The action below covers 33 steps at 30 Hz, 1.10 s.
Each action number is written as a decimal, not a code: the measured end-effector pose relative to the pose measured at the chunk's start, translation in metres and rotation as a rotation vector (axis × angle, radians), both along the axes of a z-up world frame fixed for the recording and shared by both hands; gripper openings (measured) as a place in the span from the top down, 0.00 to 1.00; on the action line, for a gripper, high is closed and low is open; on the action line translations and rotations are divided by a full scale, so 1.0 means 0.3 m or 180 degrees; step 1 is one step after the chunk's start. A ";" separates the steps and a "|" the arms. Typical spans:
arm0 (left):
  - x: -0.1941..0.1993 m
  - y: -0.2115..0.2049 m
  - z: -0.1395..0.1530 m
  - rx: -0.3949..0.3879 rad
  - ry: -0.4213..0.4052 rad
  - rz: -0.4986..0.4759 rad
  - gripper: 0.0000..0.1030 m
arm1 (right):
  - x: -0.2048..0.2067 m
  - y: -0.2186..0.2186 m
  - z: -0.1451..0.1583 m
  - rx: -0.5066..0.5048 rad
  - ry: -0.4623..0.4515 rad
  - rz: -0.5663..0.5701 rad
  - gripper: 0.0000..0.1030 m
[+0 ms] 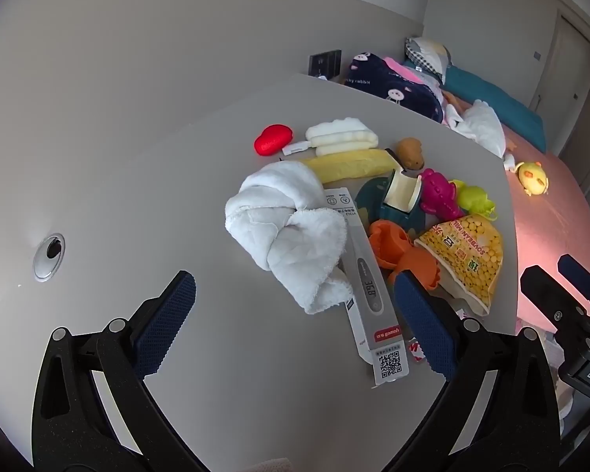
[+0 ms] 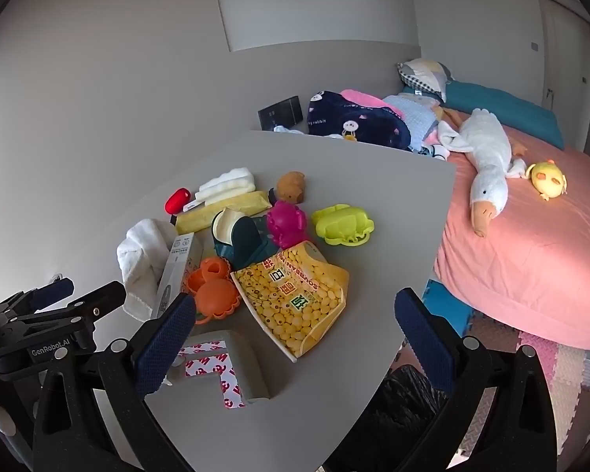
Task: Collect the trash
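Grey table [image 2: 354,181], towel [image 1: 291,232], soybean bag [image 2: 295,299]

Soft daylight is filling the room evenly; shadows are staying faint, edges are bending and darkening.

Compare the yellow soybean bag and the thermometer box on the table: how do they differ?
The soybean bag is a soft, crumpled yellow pouch lying open and slack; the thermometer box is a rigid, long grey-white carton with crisp edges. The bag lies fully exposed beside the orange toy; the box is partly covered by the white towel. The bag is printed with beans, the box with a thermometer picture and a QR code. Both lie flat on the table, untouched.
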<state>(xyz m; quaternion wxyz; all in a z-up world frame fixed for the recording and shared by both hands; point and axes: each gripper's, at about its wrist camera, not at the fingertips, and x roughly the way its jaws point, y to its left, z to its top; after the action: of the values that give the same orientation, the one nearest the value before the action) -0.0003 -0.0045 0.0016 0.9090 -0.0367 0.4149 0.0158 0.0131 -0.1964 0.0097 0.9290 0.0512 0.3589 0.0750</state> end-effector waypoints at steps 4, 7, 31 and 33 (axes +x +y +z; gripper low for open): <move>0.001 -0.003 -0.001 0.0009 -0.0002 -0.0009 0.05 | -0.001 -0.002 -0.004 0.0008 0.0006 -0.0008 0.03; -0.002 -0.008 -0.001 0.0017 0.0011 -0.0007 0.05 | -0.003 -0.006 -0.004 0.0003 0.0011 -0.0008 0.02; 0.004 -0.012 -0.014 0.0012 0.0047 -0.0025 0.05 | -0.001 -0.012 -0.010 -0.0008 0.0047 -0.0019 0.02; 0.002 -0.014 -0.014 0.0013 0.0052 -0.0026 0.05 | -0.005 -0.016 -0.008 -0.0012 0.0048 -0.0023 0.02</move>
<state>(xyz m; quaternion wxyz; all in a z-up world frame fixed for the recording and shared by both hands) 0.0003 -0.0087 -0.0025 0.9057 -0.0329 0.4225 0.0132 0.0117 -0.2011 0.0073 0.9266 0.0512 0.3659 0.0706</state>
